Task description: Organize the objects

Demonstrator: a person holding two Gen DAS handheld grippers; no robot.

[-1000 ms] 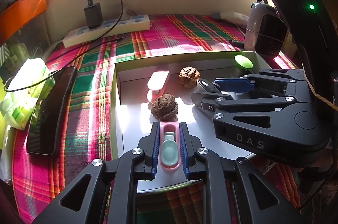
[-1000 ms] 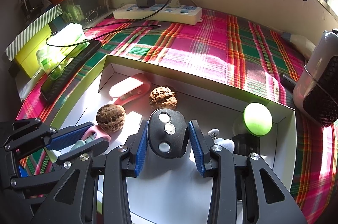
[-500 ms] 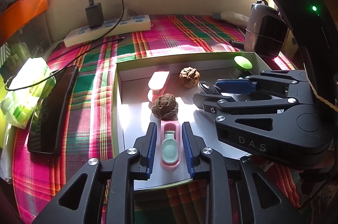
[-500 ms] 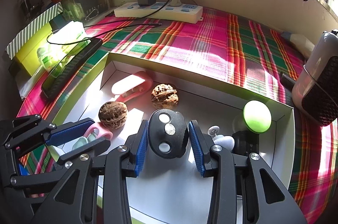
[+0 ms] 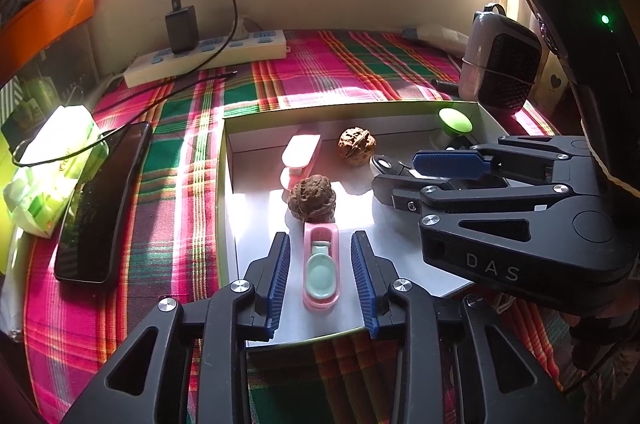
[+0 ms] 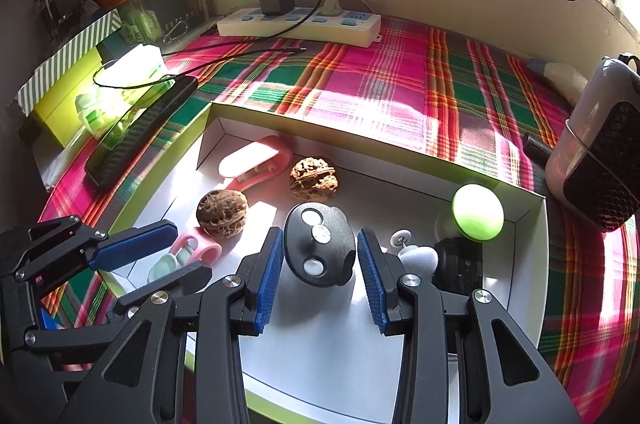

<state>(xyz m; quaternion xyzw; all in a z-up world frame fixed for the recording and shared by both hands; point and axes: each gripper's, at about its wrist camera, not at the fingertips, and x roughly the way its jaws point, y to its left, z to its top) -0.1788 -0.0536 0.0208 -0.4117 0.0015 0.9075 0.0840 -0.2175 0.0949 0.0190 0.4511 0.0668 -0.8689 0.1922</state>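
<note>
Objects lay gathered in the white tray (image 5: 230, 183) on the plaid-covered surface (image 6: 380, 83). Inside it, the pink clip (image 5: 321, 266) sat between the left tongs (image 5: 320, 278), touching the near walnut (image 5: 312, 197); the black key fob (image 6: 320, 250) sat between the right tongs (image 6: 320, 278). In the left view the right tongs (image 5: 436, 179) hid most of the fob and cut off the green ball (image 5: 454, 119). The tray's near rim was covered by both tools. Half a second earlier, both pairs of tongs stood closer around their items; now both were spread wide, pads clear of clip and fob.
</note>
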